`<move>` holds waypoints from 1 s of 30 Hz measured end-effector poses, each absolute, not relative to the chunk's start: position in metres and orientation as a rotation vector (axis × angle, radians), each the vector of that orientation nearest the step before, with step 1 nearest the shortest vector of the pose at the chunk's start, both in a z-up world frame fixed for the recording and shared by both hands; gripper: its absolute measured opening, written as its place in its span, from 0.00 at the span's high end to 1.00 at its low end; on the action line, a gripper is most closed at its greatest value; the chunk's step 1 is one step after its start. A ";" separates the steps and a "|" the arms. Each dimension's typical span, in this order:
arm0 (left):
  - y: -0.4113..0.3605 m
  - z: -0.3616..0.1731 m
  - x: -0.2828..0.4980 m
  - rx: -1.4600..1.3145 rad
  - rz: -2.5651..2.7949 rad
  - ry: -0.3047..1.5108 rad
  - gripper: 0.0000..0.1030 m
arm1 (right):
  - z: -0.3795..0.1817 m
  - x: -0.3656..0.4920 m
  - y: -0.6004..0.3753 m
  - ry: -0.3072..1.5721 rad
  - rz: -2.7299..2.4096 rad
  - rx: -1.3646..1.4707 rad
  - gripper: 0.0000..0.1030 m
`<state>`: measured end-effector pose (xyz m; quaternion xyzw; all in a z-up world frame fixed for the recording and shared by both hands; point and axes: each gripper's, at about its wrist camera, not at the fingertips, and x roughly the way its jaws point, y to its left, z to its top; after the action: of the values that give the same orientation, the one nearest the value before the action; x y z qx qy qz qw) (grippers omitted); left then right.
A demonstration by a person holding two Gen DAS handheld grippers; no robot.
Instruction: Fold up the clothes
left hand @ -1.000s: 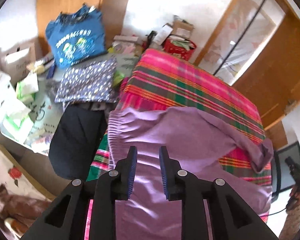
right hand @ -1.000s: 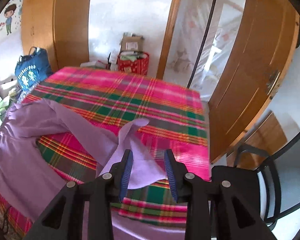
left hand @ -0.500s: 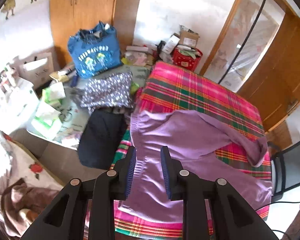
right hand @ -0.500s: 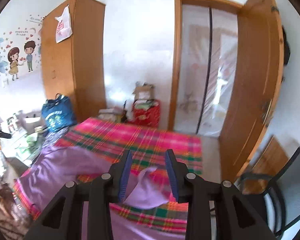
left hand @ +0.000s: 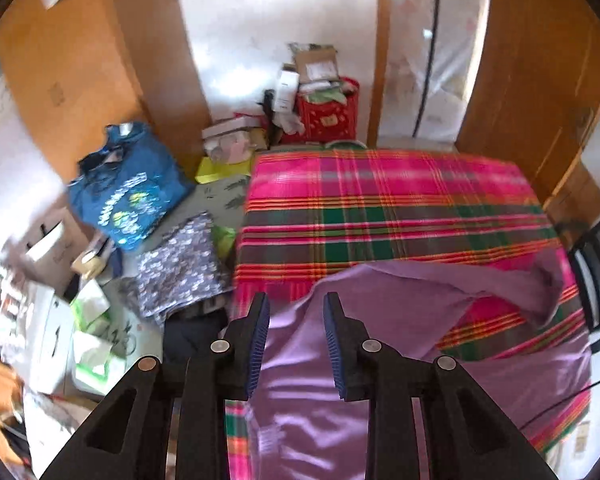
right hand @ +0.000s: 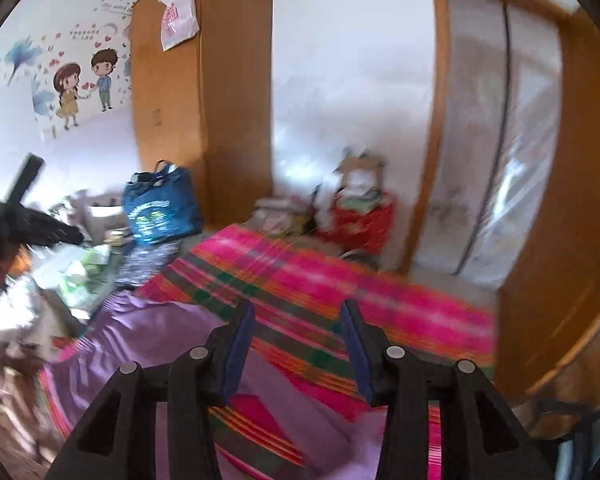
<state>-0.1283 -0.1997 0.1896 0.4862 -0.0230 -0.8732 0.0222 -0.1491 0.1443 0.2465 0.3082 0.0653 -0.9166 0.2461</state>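
Left gripper [left hand: 293, 312]: jaws stand apart and have just been opening a little; no cloth between the pads, which hang above the purple garment [left hand: 380, 320]. Garment lies directly below and beyond these jaws, spread on the plaid bed cover [left hand: 380, 208]. One sleeve runs off to the right of the jaws, its cuff end lying on the plaid, well to the right.

Left of the left jaws, beside the bed: a dark folded item [left hand: 188, 332], then a blue-and-white patterned cloth [left hand: 180, 268], then farther out a blue tote bag [left hand: 128, 196]. Far beyond the jaws, past the bed's far edge, a red basket [left hand: 328, 114] stuffed with boxes stands against the wall.

Right gripper [right hand: 298, 320]: jaws wide apart, just been opening further; nothing between them. View blurred. The purple garment [right hand: 148, 332] lies below and left of these jaws; plaid cover shows straight ahead between them. Far left, the other gripper appears as a dark shape. Beyond: the blue tote, a wooden wardrobe [right hand: 204, 92], the red basket.
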 end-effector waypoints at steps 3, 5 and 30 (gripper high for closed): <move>-0.193 0.149 -0.152 1.642 -2.650 -0.141 0.72 | 0.209 -0.181 0.114 0.217 -2.429 0.924 0.56; -0.192 0.120 -0.166 1.713 -2.584 -0.217 0.72 | 0.181 -0.199 0.091 0.278 -2.375 0.977 0.56; -0.253 0.000 -0.200 1.820 -2.416 -0.202 0.72 | 0.028 -0.208 -0.001 0.780 -2.062 1.113 0.68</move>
<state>-0.2005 -0.2526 0.0000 0.5994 -0.0667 -0.7958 0.0548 -0.2083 -0.0010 0.0283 0.4253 0.2981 -0.7884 0.3296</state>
